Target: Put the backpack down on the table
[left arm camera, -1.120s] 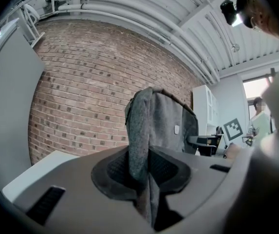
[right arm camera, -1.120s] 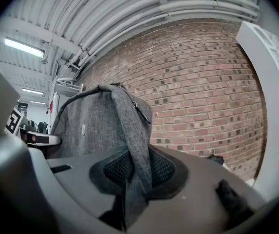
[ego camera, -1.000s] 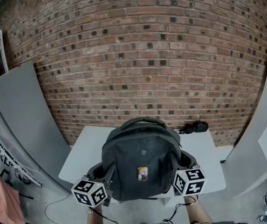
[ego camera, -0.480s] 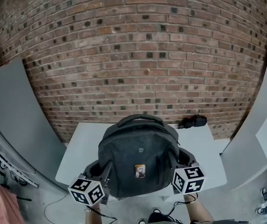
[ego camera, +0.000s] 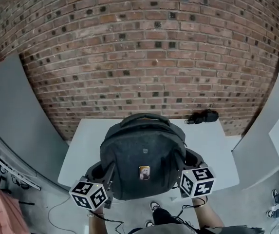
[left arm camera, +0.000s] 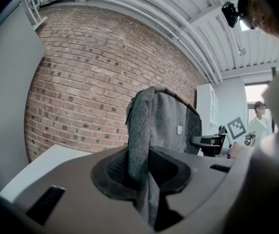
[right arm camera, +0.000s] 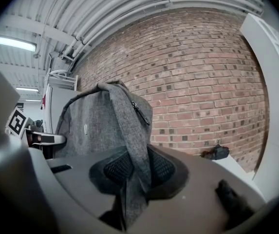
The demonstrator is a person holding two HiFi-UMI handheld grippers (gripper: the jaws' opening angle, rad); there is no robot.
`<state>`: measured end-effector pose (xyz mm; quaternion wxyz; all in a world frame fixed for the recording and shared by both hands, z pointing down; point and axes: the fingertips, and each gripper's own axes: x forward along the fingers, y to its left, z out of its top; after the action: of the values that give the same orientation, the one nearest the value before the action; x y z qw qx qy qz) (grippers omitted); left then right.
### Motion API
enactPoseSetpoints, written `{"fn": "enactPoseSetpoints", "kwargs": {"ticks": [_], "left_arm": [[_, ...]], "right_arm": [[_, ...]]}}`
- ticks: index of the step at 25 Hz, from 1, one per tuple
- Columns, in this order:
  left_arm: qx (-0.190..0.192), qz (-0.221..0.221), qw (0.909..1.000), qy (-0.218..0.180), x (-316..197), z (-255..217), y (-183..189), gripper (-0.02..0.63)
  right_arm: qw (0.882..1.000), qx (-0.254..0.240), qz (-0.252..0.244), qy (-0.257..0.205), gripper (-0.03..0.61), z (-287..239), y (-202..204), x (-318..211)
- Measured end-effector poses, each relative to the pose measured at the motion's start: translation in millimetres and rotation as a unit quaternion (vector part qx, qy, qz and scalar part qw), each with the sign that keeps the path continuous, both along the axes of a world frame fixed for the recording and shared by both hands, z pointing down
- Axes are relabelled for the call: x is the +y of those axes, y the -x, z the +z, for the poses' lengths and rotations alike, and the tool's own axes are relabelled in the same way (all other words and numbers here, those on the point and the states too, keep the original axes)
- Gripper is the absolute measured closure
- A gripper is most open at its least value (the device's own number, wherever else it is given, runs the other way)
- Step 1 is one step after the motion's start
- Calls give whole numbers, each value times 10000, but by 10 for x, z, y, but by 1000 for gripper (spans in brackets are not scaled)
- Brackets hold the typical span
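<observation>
Backpack (ego camera: 141, 162) is upright with both of your grippers on it.

Left gripper (ego camera: 103, 175): jaws clamped on a strip of grey fabric at the backpack's left flank, with the pads pressing it from both sides.

Right gripper (ego camera: 187, 165): same grip on the backpack's right flank. It's pinching a fold of fabric that runs down from a zip pull (right arm camera: 140, 112).

Desk (ego camera: 85, 145) lies under and behind the backpack. The backpack sits over the near edge, roughly centred across the width. I can't tell whether its base touches the desk top, because the bag's own body and your grippers hide the bottom in every view.

Other details, all relative to the backpack:
- Top handle (ego camera: 144, 118) arches over its upper end, on the side toward the brick wall (ego camera: 144, 57).
- Small rectangular tag (ego camera: 144, 172) sits low and centred on the face turned toward you.
- Small black object (ego camera: 203, 116) lies on the desk behind and to the right, well apart from the bag and close to the wall. It's too small to identify.
- Grey panel (ego camera: 12, 116) stands to the left, off the desk.
- White panel (ego camera: 275, 126) stands to the right, also off the desk.
- Your shoe (ego camera: 155, 206) shows on the floor just below the bag's near edge.
</observation>
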<state>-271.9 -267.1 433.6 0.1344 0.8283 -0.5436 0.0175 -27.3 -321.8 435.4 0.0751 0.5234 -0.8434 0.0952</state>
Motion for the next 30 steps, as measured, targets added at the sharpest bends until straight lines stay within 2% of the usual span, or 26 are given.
{"fn": "enactPoseSetpoints", "kwargs": {"ticks": [5,15,20,25,30], "left_arm": [[89,94,9999,93,-23,53,-9,525],[155,-62,9989,432,-227,352,116,522],[116,-175,9984,524,-465,445,197,520],[309,-257,9967,701,-722,586,318,518],[296,-334,9957,814,-1033,696,359,518]], "right_arm": [[9999,29,63,77,491,23,-14,10],[9989,92,-3,453,491,314,99,-169],[9986,173,-132,479,491,376,180,-417],[9977,213,-359,536,491,460,295,-683],[9964,203,-408,713,491,599,331,-1007]]}}
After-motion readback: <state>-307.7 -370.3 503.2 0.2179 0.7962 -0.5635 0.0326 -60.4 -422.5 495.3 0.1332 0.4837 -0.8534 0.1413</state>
